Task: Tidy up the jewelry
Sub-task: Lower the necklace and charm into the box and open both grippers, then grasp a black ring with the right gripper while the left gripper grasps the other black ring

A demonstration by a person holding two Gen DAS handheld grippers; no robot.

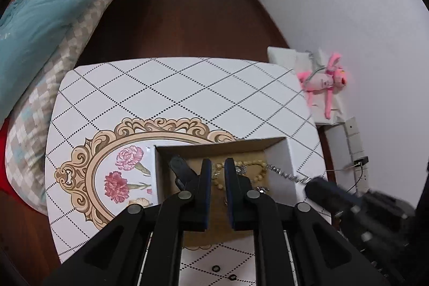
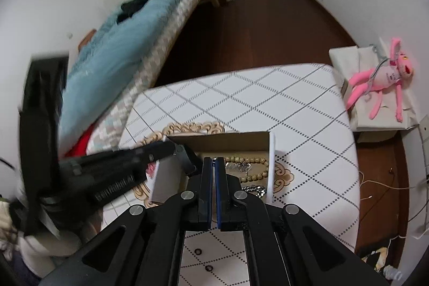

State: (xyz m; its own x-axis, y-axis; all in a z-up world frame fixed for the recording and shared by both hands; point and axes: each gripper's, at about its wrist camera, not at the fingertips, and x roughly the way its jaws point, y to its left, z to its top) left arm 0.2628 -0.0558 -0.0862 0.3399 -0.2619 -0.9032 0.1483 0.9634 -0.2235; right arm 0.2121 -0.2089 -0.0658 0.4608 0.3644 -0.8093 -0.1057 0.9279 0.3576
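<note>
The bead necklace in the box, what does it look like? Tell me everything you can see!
The bead necklace is a string of round, pale tan beads that look wooden or plastic. It lies loosely looped on the brown floor of the open cardboard box on the table, with a shiny silver chain beside it. The gripper fingers hide part of it. Neither gripper seems to touch it.

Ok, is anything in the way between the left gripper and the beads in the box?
Nothing visible does. The left gripper hangs open over the open-topped box, with the beads just beyond its fingertips. Only the silver chain, which runs over the box's right wall to the right gripper, passes close by the beads.
</note>
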